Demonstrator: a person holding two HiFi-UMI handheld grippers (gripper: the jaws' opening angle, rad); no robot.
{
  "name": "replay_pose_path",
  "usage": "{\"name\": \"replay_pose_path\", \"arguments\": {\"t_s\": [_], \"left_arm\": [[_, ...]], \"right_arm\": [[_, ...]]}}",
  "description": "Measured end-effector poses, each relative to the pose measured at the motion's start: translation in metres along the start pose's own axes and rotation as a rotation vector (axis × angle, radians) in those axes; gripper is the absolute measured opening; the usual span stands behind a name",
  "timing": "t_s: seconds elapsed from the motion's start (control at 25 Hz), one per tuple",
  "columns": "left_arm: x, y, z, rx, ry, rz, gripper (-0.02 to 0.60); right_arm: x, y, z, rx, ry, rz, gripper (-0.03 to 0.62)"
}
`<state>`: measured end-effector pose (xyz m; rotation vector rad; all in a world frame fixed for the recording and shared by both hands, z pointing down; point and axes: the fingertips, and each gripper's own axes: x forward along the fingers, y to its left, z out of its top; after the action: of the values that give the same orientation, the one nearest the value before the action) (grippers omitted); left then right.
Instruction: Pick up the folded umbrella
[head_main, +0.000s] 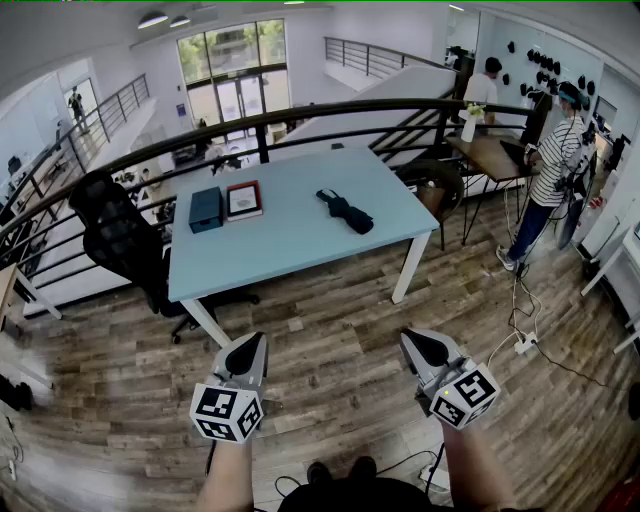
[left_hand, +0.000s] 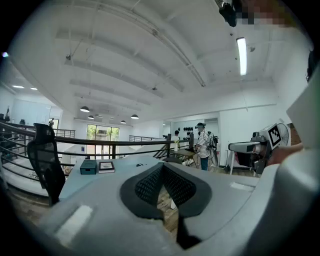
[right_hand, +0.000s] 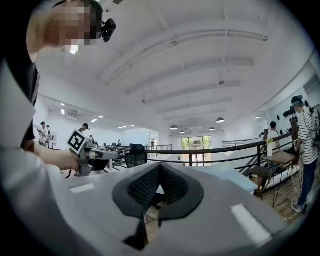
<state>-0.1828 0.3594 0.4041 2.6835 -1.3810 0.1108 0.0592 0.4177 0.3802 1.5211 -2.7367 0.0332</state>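
Note:
The folded black umbrella (head_main: 345, 211) lies on the right half of a light blue table (head_main: 300, 245); the left gripper view shows it only as a small dark shape (left_hand: 141, 164) on the tabletop. Both grippers hang over the wooden floor, well short of the table's front edge. My left gripper (head_main: 247, 352) (left_hand: 162, 167) is shut with nothing between its jaws. So is my right gripper (head_main: 428, 347) (right_hand: 160, 167), which points level toward the table. In the right gripper view the jaws hide the umbrella.
A teal box (head_main: 206, 209) and a red-edged book (head_main: 243, 199) sit on the table's left part. A black office chair (head_main: 115, 240) stands left of the table, with a dark railing (head_main: 300, 118) behind. A person in a striped shirt (head_main: 553, 160) stands at right; cables (head_main: 520, 340) cross the floor.

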Motion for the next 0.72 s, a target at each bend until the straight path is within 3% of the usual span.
{"name": "replay_pose_path", "arguments": {"t_s": [0.24,0.52,0.72], "left_arm": [[0.017,-0.02,0.005,0.014,-0.007,-0.019,0.006],[0.034,-0.059,0.015,0.021,-0.023,-0.035,0.006],[0.045,-0.092,0.017,0.023,-0.023,-0.045,0.006]], "right_arm": [[-0.009,-0.011,0.003,0.003,-0.01,0.016,-0.002],[-0.054,-0.054,-0.004,0.044,-0.004,-0.089,-0.001],[-0.089,-0.062,-0.012,0.12,-0.018,-0.042,0.001]]}}
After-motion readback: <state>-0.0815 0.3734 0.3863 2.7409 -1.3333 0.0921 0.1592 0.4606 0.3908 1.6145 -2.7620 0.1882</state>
